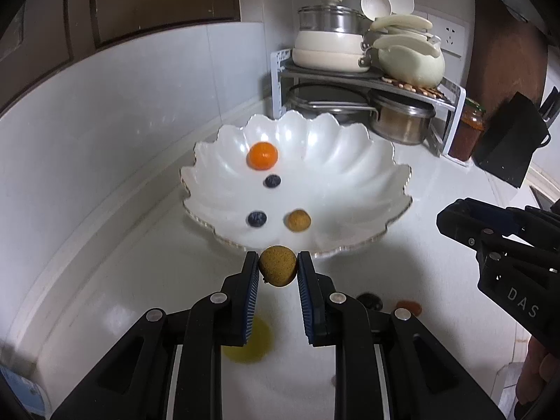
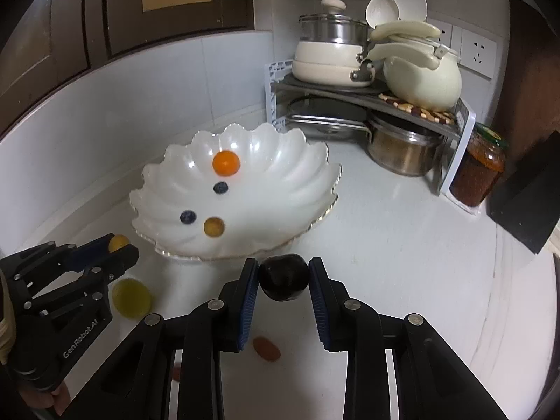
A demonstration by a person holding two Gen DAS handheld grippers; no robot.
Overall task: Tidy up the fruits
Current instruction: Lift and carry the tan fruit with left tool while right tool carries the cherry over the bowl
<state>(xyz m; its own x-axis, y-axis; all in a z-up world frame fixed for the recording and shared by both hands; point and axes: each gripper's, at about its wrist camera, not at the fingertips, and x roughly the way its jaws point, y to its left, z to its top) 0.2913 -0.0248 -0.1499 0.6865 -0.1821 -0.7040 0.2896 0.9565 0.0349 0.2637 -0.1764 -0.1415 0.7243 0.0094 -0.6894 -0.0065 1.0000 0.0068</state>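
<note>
While the left gripper [image 1: 278, 267] pinches a small tan-yellow rough-skinned fruit [image 1: 277, 266] between its blue pads, low centre of the left wrist view, the right gripper [image 2: 283, 276] clamps a dark, near-black round fruit [image 2: 284, 277] the same way in the right wrist view. Both held fruits sit just below the near rim of the white scalloped bowl [image 1: 350, 161], which fills mid-frame. Inside the bowl: an orange fruit [image 1: 263, 155] toward the back, two blueberries [image 1: 272, 181] [image 1: 257, 218], and a tan fruit [image 1: 297, 220] near the front. On the white counter [image 2: 402, 245] under the grippers: a yellow-green fruit [image 2: 131, 297] at lower left of the right view, and a reddish oval fruit [image 2: 266, 348] between the right gripper's arms. Upper right: a metal rack [image 1: 451, 105] stacked with pots, a red-filled jar [image 1: 467, 134] beside it.
</note>
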